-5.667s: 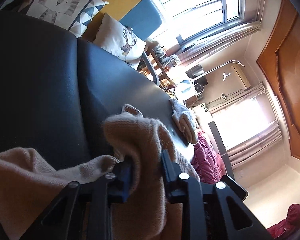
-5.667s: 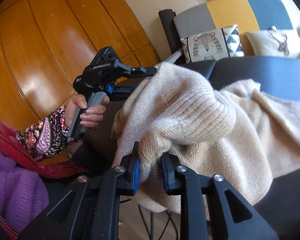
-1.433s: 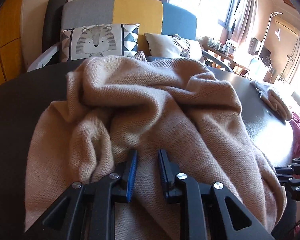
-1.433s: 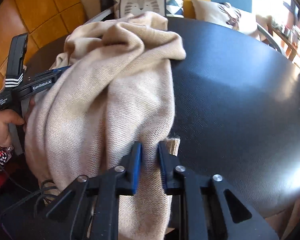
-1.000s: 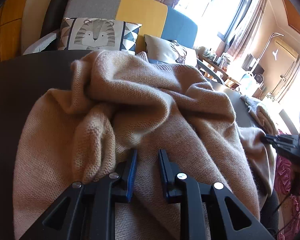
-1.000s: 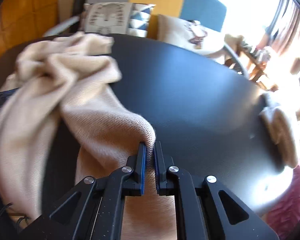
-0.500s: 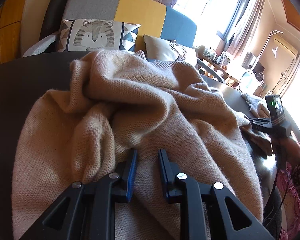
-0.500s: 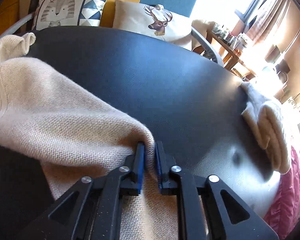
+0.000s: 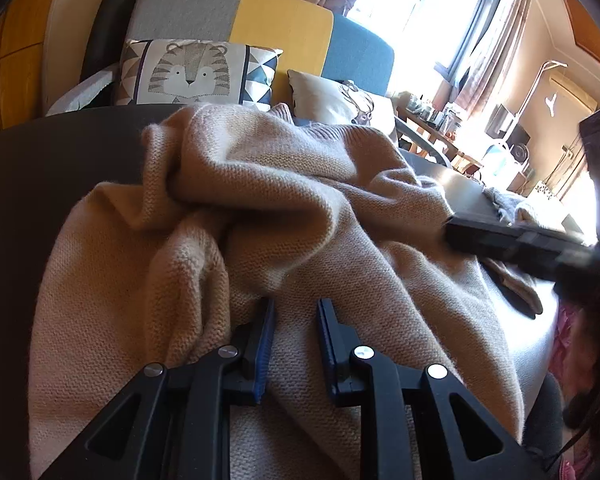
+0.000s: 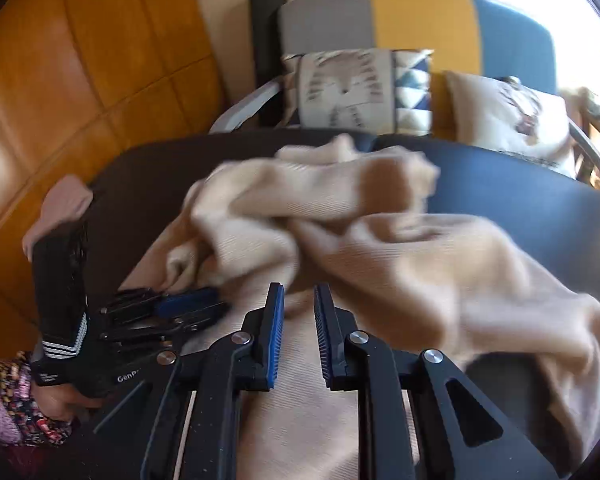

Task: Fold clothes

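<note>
A beige knit sweater (image 9: 284,208) lies bunched on the dark round table (image 9: 40,168). My left gripper (image 9: 296,340) sits at the sweater's near edge, shut on a fold of it that runs up between the blue pads. From the right wrist view the left gripper (image 10: 216,308) appears at the left, its tips in the fabric. My right gripper (image 10: 298,320) hangs over a flat stretch of the sweater (image 10: 420,264) with its jaws apart and nothing pressed between them. In the left wrist view the right gripper (image 9: 454,234) shows as a dark blurred bar over the sweater's right side.
A folded pale garment (image 9: 512,208) rests at the table's far right edge. Behind the table stands a grey, yellow and blue sofa with a tiger cushion (image 9: 188,72) and a deer cushion (image 10: 512,116). A pink cloth (image 10: 64,204) lies at the left edge. A patterned sleeve (image 10: 8,412) holds the left gripper.
The right gripper pulled a sweater fold rightward across the table, let it go, and swung back left toward the left gripper. The left gripper has kept its grip and stayed still.
</note>
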Available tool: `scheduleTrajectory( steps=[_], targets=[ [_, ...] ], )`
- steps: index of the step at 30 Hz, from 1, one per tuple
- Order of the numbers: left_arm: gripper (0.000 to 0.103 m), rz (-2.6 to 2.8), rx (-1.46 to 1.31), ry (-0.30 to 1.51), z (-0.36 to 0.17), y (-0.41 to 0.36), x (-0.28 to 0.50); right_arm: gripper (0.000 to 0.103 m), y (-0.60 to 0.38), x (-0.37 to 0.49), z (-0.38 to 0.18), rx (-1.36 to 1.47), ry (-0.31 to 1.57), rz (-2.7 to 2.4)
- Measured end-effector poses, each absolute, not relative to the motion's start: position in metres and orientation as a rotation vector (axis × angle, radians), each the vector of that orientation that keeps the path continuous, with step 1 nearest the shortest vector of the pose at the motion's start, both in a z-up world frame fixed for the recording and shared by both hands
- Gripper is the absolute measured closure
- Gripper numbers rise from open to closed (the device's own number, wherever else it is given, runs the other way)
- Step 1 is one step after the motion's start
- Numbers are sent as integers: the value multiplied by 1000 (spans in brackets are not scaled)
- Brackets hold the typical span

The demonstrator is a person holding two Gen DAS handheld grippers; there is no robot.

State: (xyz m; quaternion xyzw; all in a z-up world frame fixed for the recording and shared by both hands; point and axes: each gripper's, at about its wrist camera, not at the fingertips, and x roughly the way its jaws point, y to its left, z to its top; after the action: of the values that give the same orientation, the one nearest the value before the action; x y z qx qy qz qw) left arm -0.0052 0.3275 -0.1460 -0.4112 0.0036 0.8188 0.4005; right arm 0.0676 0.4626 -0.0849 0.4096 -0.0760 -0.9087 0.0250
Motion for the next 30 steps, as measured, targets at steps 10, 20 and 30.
scheduleTrajectory(
  steps=[10,20,30],
  targets=[
    [82,2138,-998,-120,-122,273,1,103,503,56,-149,1374,-562,-2791],
    [76,2237,-1112,-156,-127,193,-7,103,486,60,-148,1372,-388,-2870],
    [46,2047,-1258,-249,-154,173,21,103,485,65,-155,1339,-464,-2851]
  ],
)
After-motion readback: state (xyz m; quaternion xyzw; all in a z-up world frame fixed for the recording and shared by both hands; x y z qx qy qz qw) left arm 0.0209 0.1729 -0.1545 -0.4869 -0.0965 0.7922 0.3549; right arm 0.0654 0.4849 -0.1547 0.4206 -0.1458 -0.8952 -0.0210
